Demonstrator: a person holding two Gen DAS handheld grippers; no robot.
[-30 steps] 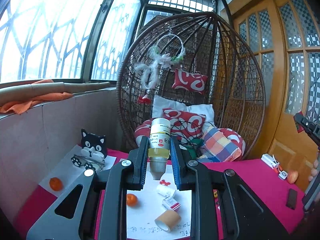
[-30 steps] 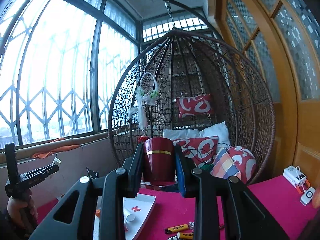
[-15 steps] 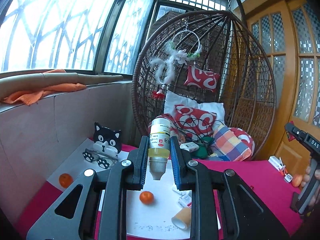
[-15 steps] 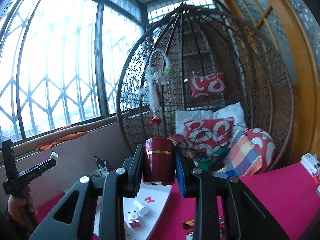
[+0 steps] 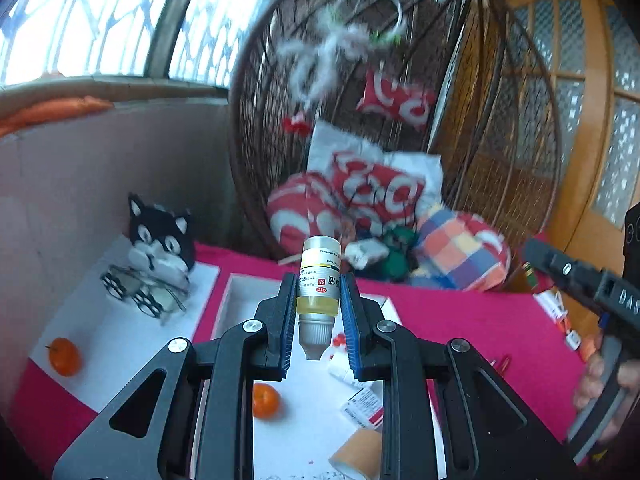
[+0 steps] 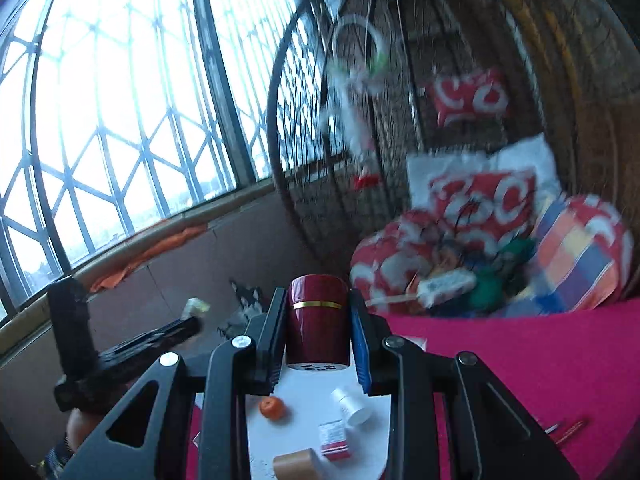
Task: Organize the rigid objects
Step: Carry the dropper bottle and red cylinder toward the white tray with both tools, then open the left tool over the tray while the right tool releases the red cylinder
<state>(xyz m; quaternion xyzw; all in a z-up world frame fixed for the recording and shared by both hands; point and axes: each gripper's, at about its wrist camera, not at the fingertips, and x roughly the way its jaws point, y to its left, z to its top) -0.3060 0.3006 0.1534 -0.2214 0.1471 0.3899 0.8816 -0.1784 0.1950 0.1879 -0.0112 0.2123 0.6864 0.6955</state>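
Observation:
My left gripper (image 5: 319, 300) is shut on a small medicine bottle (image 5: 319, 280) of yellow liquid, cap end toward the camera, held above a white tray (image 5: 244, 292). My right gripper (image 6: 318, 322) is shut on a dark red cylindrical jar (image 6: 317, 322) with a gold band, held above the same white tray (image 6: 372, 460). On the tray lie a mandarin (image 5: 265, 401), a small red and white box (image 5: 362, 406), a brown tape roll (image 5: 356, 452) and a white bottle (image 6: 352, 402).
A second white tray (image 5: 104, 332) at left holds a cat figure (image 5: 160, 240), glasses (image 5: 140, 300) and another mandarin (image 5: 64, 357). The table has a magenta cloth (image 5: 460, 320). A wicker hanging chair (image 5: 500, 140) with cushions stands behind. Small items lie at the right edge (image 5: 560, 312).
Both grippers have tilted down and moved toward the white tray, still holding their objects. The right gripper has come closer beside the left. The view is blurred by motion.

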